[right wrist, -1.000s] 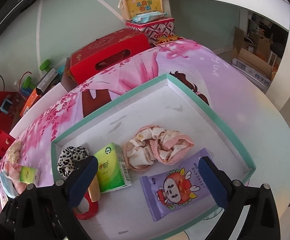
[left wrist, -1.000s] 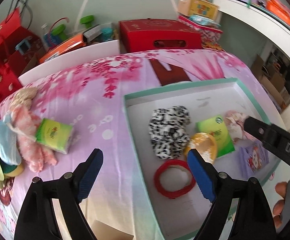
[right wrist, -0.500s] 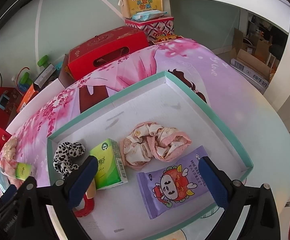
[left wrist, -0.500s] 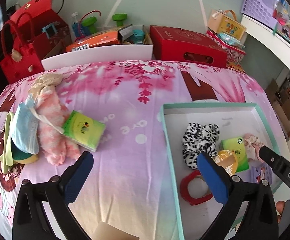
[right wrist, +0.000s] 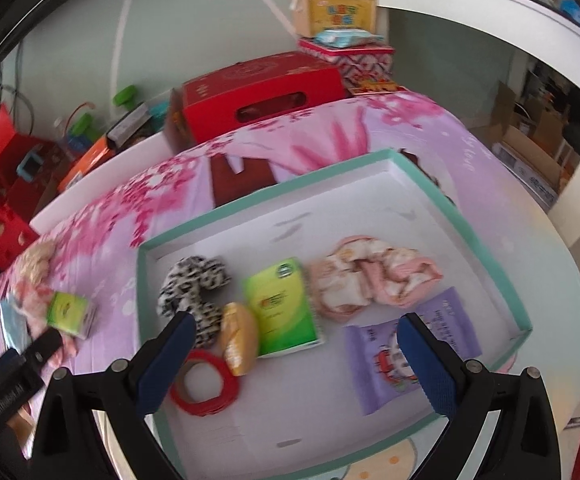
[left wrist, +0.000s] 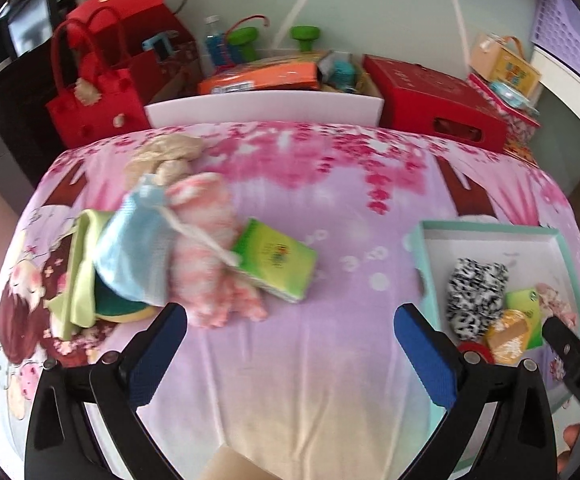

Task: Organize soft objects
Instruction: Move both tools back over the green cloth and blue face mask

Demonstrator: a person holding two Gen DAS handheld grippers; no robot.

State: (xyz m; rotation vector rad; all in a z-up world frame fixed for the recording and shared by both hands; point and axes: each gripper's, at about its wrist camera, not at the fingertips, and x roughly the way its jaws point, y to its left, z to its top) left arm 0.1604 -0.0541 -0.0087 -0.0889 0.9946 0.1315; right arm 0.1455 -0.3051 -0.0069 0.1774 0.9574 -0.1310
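Note:
On the flowered cloth, a pile of soft things lies at the left: a pink fluffy sock [left wrist: 205, 240], a light blue cloth [left wrist: 133, 248], a pale green cloth [left wrist: 79, 264] and a beige plush [left wrist: 165, 156]. A green tissue pack [left wrist: 275, 260] leans against the sock. My left gripper [left wrist: 290, 332] hangs open and empty above bare cloth, just short of them. The teal-rimmed white tray [right wrist: 486, 256] holds a black-and-white scrunchie [right wrist: 193, 284], a green tissue pack [right wrist: 281, 304], a pink cloth [right wrist: 374, 272], a purple packet [right wrist: 406, 352], a bun [right wrist: 237, 336] and a red ring [right wrist: 205, 384]. My right gripper [right wrist: 290, 344] hovers open over the tray.
Behind the table stand a red box [left wrist: 434, 100], red bags [left wrist: 97, 92], an orange box [left wrist: 261, 76] and green dumbbells [left wrist: 306, 36]. A white ledge [left wrist: 261, 108] runs along the table's far edge. The tray [left wrist: 490, 226] sits at the right in the left wrist view.
My left gripper has swung left from above the tray toward the pile of soft things, and its jaws stand wider. My right gripper has shifted left over the tray and rolled a little.

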